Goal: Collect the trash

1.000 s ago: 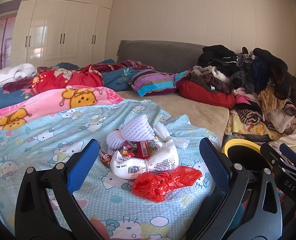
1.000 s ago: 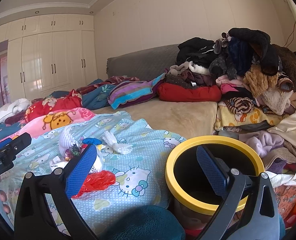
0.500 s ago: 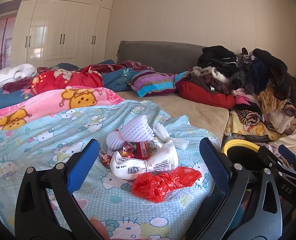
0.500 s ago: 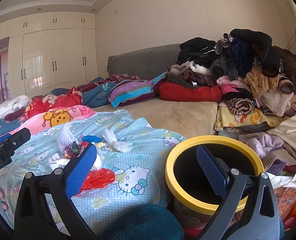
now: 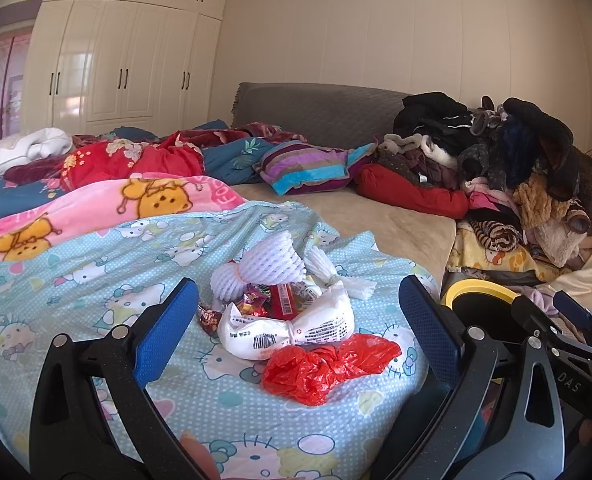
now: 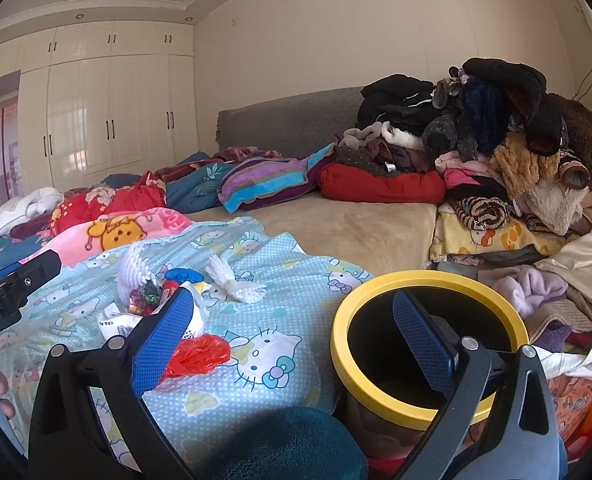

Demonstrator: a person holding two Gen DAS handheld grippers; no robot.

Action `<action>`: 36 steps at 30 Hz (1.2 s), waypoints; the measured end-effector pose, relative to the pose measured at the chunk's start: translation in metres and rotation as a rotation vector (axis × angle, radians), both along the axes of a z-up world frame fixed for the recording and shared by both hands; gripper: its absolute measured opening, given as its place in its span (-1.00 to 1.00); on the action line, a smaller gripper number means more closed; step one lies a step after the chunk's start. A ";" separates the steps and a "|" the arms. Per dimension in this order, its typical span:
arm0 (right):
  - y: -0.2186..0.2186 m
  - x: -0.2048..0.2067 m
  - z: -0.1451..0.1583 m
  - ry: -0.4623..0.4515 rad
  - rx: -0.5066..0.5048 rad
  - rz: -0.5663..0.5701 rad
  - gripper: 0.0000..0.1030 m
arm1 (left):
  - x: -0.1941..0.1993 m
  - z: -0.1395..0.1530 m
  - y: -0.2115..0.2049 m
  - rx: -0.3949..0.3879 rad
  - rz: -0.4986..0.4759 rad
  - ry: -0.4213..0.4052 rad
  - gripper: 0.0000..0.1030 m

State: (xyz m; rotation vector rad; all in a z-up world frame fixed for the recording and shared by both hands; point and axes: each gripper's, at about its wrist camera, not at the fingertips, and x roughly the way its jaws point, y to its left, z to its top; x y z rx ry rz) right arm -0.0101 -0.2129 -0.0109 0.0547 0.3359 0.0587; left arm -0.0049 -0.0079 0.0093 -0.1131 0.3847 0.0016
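Observation:
A heap of trash lies on a light-blue cartoon-cat quilt: a crumpled red plastic bag, a knotted white printed bag, white foam fruit nets and small candy wrappers. My left gripper is open just short of the heap, nothing between its blue pads. My right gripper is open too, its right finger over the mouth of a yellow-rimmed bin. In the right wrist view, the red bag and a foam net lie left of the bin.
A tall heap of clothes fills the bed's right side behind the bin. Pillows and blankets lie at the grey headboard, white wardrobes beyond. A dark teal cloth sits below my right gripper.
The right wrist view has tilted slightly, so the bed and bin sit a little higher. The left gripper and the trash have hardly moved.

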 end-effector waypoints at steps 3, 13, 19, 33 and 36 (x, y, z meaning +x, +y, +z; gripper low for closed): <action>0.000 0.000 0.001 0.001 0.001 0.000 0.88 | 0.001 0.001 0.000 0.002 -0.002 0.002 0.79; 0.007 0.004 -0.002 0.034 0.001 0.083 0.88 | 0.005 0.002 -0.002 -0.033 -0.039 0.012 0.79; 0.031 0.010 -0.007 0.090 -0.022 0.201 0.88 | 0.010 -0.005 0.019 -0.070 -0.006 0.012 0.79; 0.065 0.056 -0.024 0.257 -0.022 0.287 0.88 | 0.041 -0.010 0.054 -0.069 0.024 0.015 0.79; 0.062 0.068 -0.029 0.293 -0.013 0.284 0.88 | 0.055 -0.009 0.051 -0.058 0.003 0.028 0.79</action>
